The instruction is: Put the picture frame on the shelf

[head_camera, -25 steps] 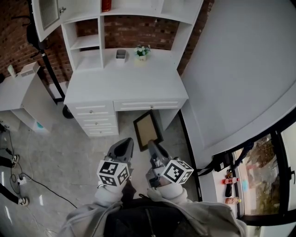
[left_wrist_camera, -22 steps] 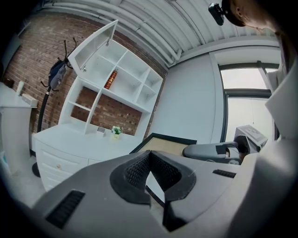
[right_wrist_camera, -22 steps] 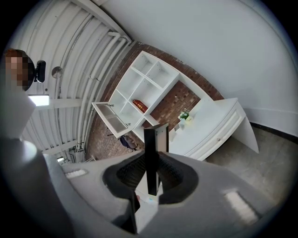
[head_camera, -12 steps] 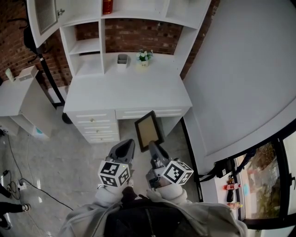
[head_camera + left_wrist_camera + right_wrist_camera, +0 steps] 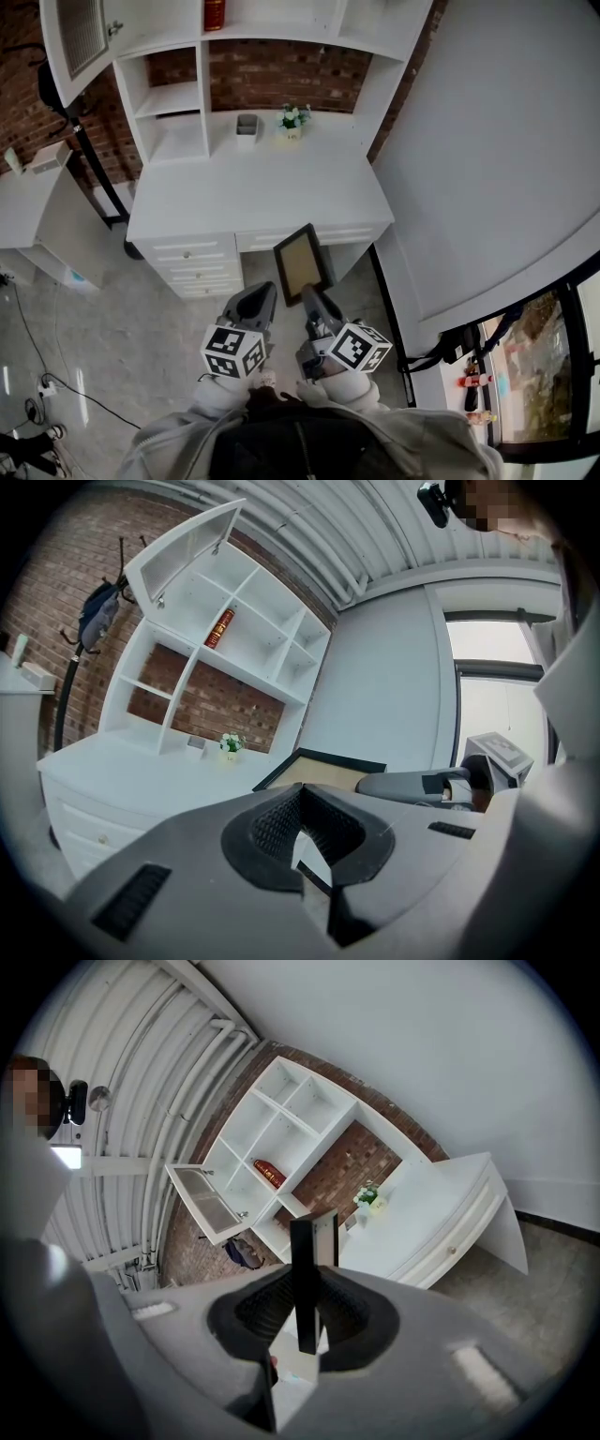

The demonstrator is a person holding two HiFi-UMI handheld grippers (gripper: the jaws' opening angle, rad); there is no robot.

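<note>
At twelve o'clock from the person, just in front of the white desk [image 5: 253,192], the picture frame [image 5: 303,259] is hanging in the air. It is sticking out of the right gripper [image 5: 310,294], whose jaws are clamping its near dark rim, and its pale panel is facing mostly upward. I am judging it light and stiff, yet possibly glazed and so fragile. The smooth rim could slip or swing about this single pinch. Gripping the border rather than the panel is looking wise, and a second hold on the far edge would steady it. The left gripper [image 5: 260,291], at nine o'clock of the right one, is riding alongside with its jaws pressing together on nothing. Both are pointing roughly level toward the shelf [image 5: 172,95] at twelve o'clock, with the forearms tucking close to the body.
</note>
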